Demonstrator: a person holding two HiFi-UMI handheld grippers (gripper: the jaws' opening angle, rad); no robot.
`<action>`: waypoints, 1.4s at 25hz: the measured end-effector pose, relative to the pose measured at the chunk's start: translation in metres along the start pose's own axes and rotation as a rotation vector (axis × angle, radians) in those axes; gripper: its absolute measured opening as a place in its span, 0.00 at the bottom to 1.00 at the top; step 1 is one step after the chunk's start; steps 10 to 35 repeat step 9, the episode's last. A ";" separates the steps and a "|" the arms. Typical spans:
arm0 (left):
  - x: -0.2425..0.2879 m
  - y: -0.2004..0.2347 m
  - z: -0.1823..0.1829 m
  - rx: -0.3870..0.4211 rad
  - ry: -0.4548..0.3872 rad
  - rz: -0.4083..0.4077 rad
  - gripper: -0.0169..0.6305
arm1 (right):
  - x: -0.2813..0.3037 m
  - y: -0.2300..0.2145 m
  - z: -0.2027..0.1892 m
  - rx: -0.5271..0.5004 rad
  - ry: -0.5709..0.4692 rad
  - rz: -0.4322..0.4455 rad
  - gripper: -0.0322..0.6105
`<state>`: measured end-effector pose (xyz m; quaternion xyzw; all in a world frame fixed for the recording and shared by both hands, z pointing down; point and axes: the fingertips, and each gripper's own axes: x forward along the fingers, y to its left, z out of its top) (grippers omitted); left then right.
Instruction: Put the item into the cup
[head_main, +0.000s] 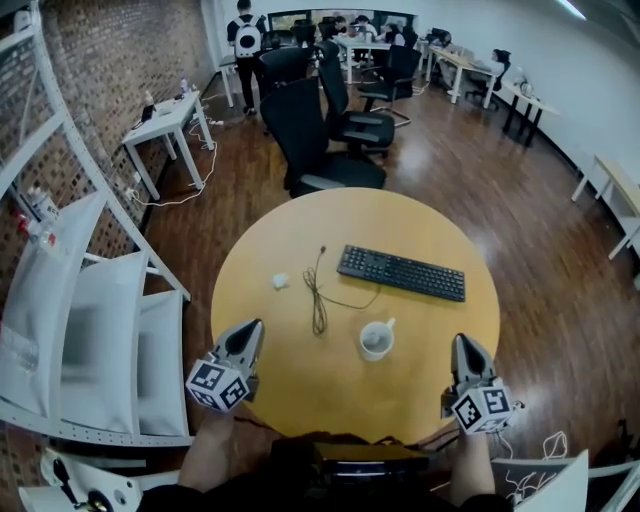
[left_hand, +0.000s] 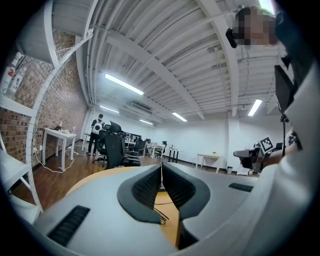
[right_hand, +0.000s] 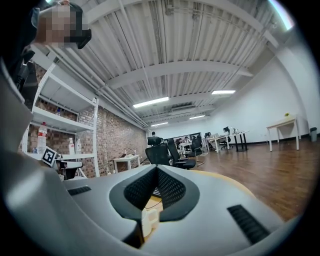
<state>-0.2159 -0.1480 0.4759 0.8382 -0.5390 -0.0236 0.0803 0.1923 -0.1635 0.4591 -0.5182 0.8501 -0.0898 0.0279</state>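
A white cup (head_main: 376, 341) stands upright on the round yellow table (head_main: 270, 390), near its front middle. A small white item (head_main: 280, 282) lies on the table's left part, well behind my left gripper. My left gripper (head_main: 256, 327) hovers over the front left of the table, left of the cup, shut with nothing in it. In the left gripper view the left gripper (left_hand: 161, 167) has its jaws meeting at the tips. My right gripper (head_main: 461, 342) hangs at the front right, right of the cup. In the right gripper view the right gripper (right_hand: 156, 169) is shut and holds nothing.
A black keyboard (head_main: 401, 273) lies behind the cup. A thin dark cable (head_main: 318, 300) runs between the item and the keyboard. Black office chairs (head_main: 325, 140) stand behind the table. White shelving (head_main: 90, 320) stands close on the left. People sit and stand at desks far back.
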 end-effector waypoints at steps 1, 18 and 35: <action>0.000 0.000 0.001 -0.004 -0.006 -0.004 0.04 | -0.001 -0.001 0.000 0.002 0.001 -0.005 0.06; -0.002 -0.004 -0.004 -0.018 -0.005 -0.028 0.04 | -0.014 -0.013 0.003 0.036 -0.015 -0.032 0.06; -0.002 -0.004 -0.004 -0.018 -0.005 -0.028 0.04 | -0.014 -0.013 0.003 0.036 -0.015 -0.032 0.06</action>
